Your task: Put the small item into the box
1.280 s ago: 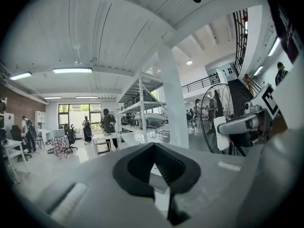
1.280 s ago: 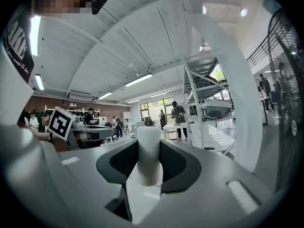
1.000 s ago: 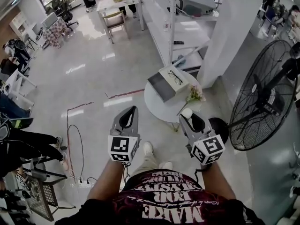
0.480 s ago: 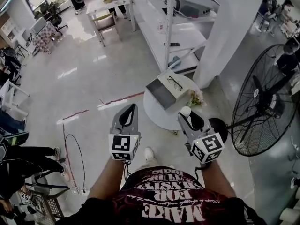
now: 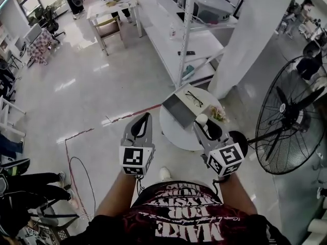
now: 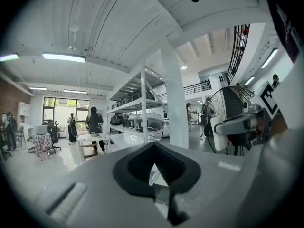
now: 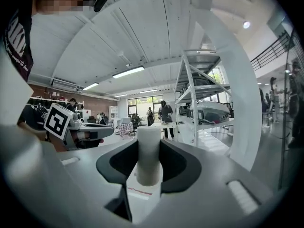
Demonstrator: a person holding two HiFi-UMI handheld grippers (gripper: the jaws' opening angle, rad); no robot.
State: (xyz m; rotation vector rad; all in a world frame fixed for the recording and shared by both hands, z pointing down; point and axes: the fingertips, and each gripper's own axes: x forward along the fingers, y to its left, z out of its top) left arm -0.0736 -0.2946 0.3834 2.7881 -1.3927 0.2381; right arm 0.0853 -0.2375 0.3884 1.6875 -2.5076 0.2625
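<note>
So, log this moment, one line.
right gripper: shut on white cylinder | left gripper: shut, empty | box: on round table | cylinder: not yet in box

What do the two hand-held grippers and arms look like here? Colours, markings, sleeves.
The two match. The left hand-held gripper and right hand-held gripper have pale grey tapered shells with dark padded inner faces. Each carries a white cube with black square markers: left cube, right cube. The person wears a dark T-shirt with pale lettering, and no sleeves cover the forearms.
</note>
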